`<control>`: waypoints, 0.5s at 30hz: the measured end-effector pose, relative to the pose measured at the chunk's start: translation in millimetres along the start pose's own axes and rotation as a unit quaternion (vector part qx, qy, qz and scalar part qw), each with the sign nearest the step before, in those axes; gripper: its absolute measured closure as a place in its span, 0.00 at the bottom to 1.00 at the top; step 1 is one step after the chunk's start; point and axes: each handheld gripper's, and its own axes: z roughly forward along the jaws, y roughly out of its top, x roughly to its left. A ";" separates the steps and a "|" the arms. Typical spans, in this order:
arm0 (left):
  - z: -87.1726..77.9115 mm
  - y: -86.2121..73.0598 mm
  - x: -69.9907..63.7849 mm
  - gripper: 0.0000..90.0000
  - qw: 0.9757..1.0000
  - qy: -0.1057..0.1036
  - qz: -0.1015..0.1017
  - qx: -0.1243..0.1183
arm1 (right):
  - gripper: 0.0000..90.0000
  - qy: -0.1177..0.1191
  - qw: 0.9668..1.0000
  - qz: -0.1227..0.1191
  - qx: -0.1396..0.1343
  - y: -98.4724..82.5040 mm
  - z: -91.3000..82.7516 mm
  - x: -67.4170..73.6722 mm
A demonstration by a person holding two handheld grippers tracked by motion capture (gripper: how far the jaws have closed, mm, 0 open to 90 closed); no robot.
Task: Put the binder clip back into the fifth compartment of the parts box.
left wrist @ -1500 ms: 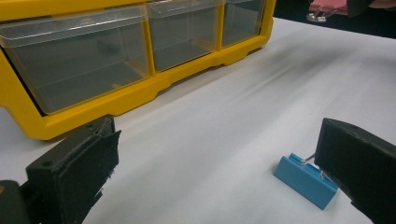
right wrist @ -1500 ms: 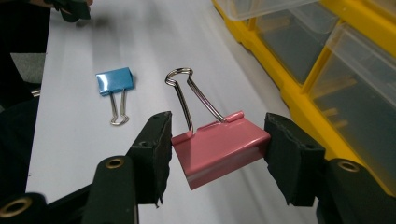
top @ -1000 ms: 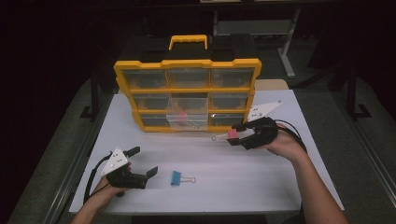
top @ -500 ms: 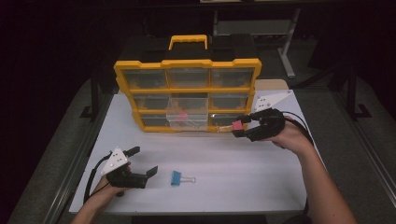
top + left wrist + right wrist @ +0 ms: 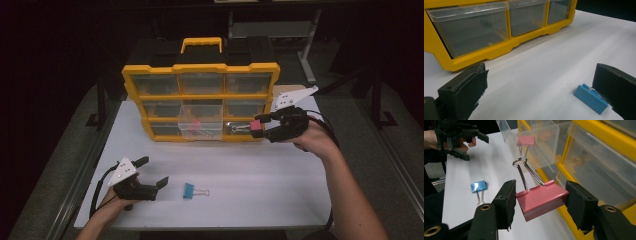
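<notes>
My right gripper (image 5: 258, 126) (image 5: 540, 200) is shut on a pink binder clip (image 5: 541, 199) (image 5: 257, 125), held in the air in front of the yellow drawer organiser (image 5: 200, 71), its wire handles pointing toward the pulled-out clear middle drawer (image 5: 201, 121). Another pink clip (image 5: 526, 140) (image 5: 195, 125) lies in that drawer. A blue binder clip (image 5: 189, 191) (image 5: 591, 98) (image 5: 479, 186) lies on the white table (image 5: 260, 175). My left gripper (image 5: 153, 173) (image 5: 541, 92) rests low at the front left, jaws open, with the blue clip just beside its right jaw.
The organiser stands upright at the back of the table with clear drawers (image 5: 471, 27) in three rows and a yellow handle (image 5: 201, 44) on top. Dark floor and a desk frame (image 5: 305, 45) surround the table. Bare white tabletop lies between the grippers.
My right gripper has lifted the pink clip off the table and carried it up and left toward the open middle drawer. The left gripper and blue clip stayed put.
</notes>
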 end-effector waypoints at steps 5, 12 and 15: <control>-0.3 0.4 0.8 0.00 1.000 0.002 0.003 0.001 | 0.47 -0.004 1.000 0.000 -0.003 8.2 -0.7 -0.7; 0.0 0.1 0.4 0.00 1.000 -0.001 0.006 0.000 | 0.47 -0.003 1.000 -0.002 -0.010 19.7 -0.8 -1.9; -0.3 0.1 -0.2 0.00 1.000 -0.002 0.005 -0.002 | 0.47 -0.004 1.000 -0.004 -0.013 24.5 -0.6 -1.7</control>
